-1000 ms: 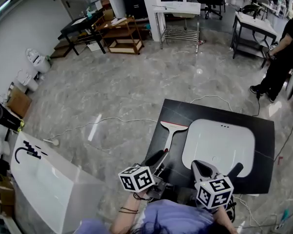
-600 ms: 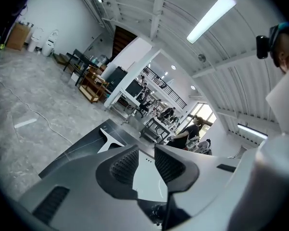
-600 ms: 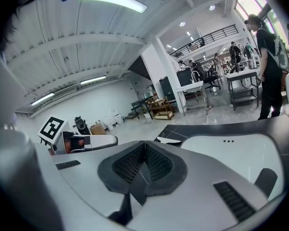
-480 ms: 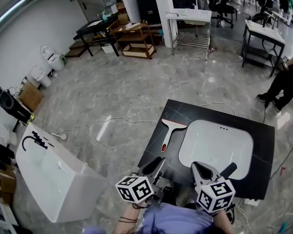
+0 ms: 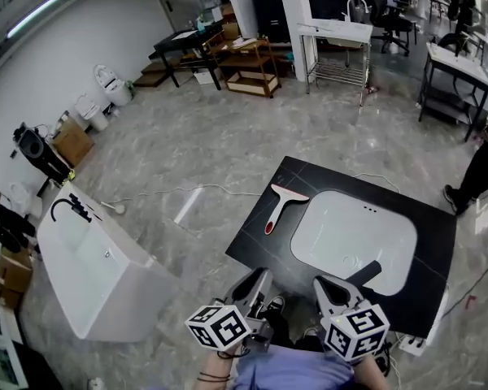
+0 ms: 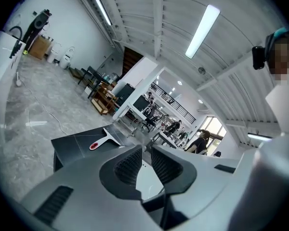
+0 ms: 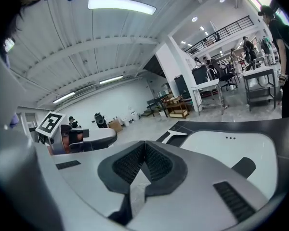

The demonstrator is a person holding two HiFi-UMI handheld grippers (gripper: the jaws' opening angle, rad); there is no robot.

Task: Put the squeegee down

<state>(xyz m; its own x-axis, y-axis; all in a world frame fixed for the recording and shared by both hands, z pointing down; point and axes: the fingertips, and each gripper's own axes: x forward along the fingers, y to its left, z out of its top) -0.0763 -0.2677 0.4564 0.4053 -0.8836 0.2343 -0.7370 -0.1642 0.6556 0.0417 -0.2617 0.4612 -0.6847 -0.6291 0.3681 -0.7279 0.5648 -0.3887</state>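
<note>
The squeegee (image 5: pixel 277 208), white with a red handle tip, lies flat on the black slab (image 5: pixel 256 250), left of the white sink basin (image 5: pixel 354 234); nothing holds it. It also shows in the left gripper view as the squeegee (image 6: pixel 102 140) and in the right gripper view as the squeegee (image 7: pixel 176 135). My left gripper (image 5: pixel 259 279) hangs off the slab's near edge, well short of the handle. Its jaws have just been closing; a narrow gap remains in the left gripper (image 6: pixel 145 150), with nothing in it. My right gripper (image 5: pixel 321 287) is shut and empty, pads touching at the right gripper (image 7: pixel 145 143).
A short black bar (image 5: pixel 364 272) lies on the basin's near rim by the right gripper. A white tub (image 5: pixel 89 266) stands on the floor at left, with a cable (image 5: pixel 187 192) across the tiles. A person (image 5: pixel 484 169) stands at far right. Shelves (image 5: pixel 248 63) and tables line the back.
Both grippers have drawn back and up from the slab toward me, so the squeegee lies farther from the left jaws. The left jaws have narrowed. The squeegee has not moved on the slab.
</note>
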